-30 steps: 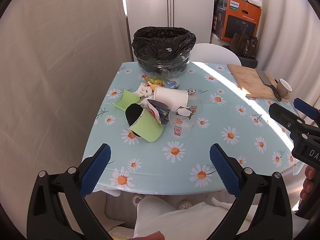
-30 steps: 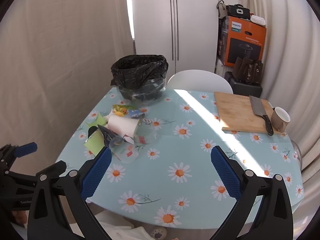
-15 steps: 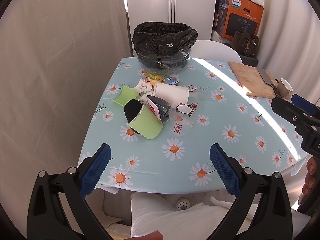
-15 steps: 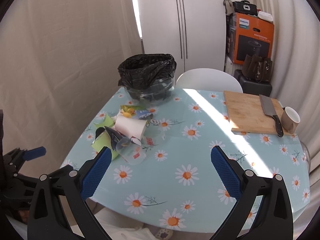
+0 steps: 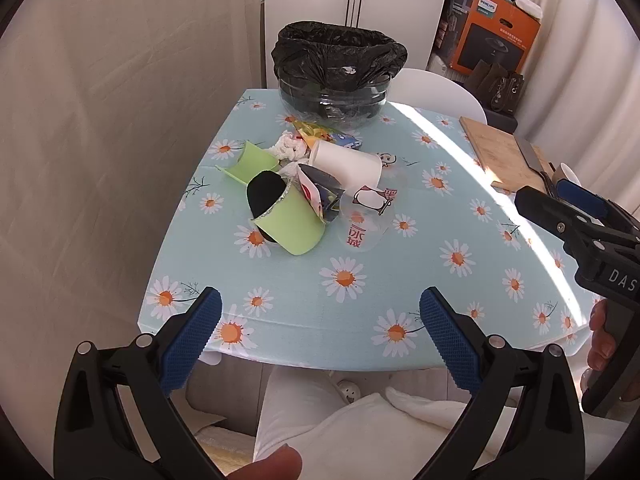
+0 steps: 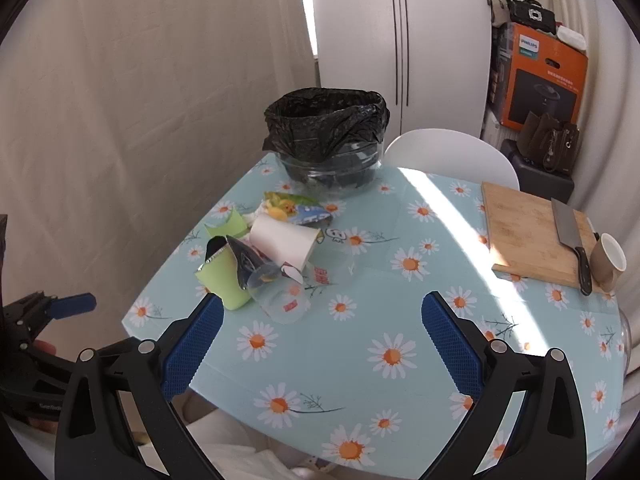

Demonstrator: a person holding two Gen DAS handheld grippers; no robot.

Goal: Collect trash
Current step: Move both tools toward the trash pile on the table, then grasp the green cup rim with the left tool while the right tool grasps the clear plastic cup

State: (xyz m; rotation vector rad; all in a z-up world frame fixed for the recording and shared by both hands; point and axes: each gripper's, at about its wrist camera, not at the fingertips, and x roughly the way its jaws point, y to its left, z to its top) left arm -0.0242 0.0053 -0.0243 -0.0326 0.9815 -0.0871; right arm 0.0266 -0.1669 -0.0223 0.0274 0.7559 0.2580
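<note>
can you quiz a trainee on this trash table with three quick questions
1. True or false: the cleaver lies on the cutting board.
2. Which piece lies nearest the table's front edge? A) white paper cup B) green cup C) crumpled tissue
3. Fill in: the clear bin is lined with a ____ bag.

Key:
1. True
2. B
3. black

Both the left tool and the right tool are open, holding nothing.
</note>
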